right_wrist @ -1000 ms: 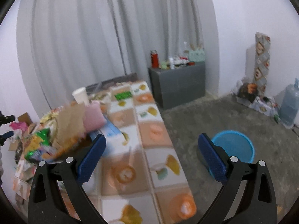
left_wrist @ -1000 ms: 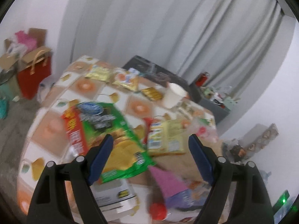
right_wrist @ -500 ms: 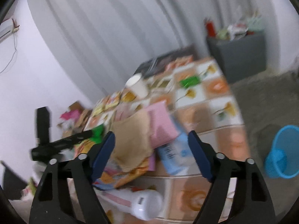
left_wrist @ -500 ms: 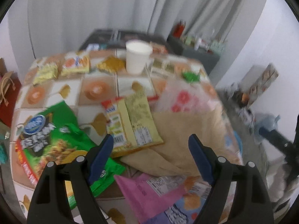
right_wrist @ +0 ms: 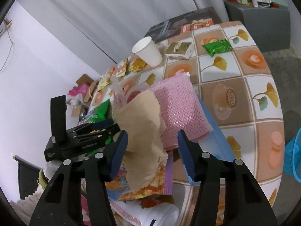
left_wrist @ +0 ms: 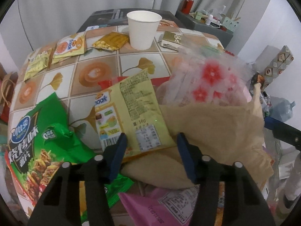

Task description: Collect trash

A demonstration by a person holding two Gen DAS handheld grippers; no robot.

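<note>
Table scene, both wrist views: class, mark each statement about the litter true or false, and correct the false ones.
1. The white paper cup stands upright. True.
2. The brown paper lies under the pink bubble mailer. False: it lies on top of it.
3. A blue basket sits on the floor beside the table. True.
4. The large green snack bag is inside the cup. False: it lies flat on the table.
</note>
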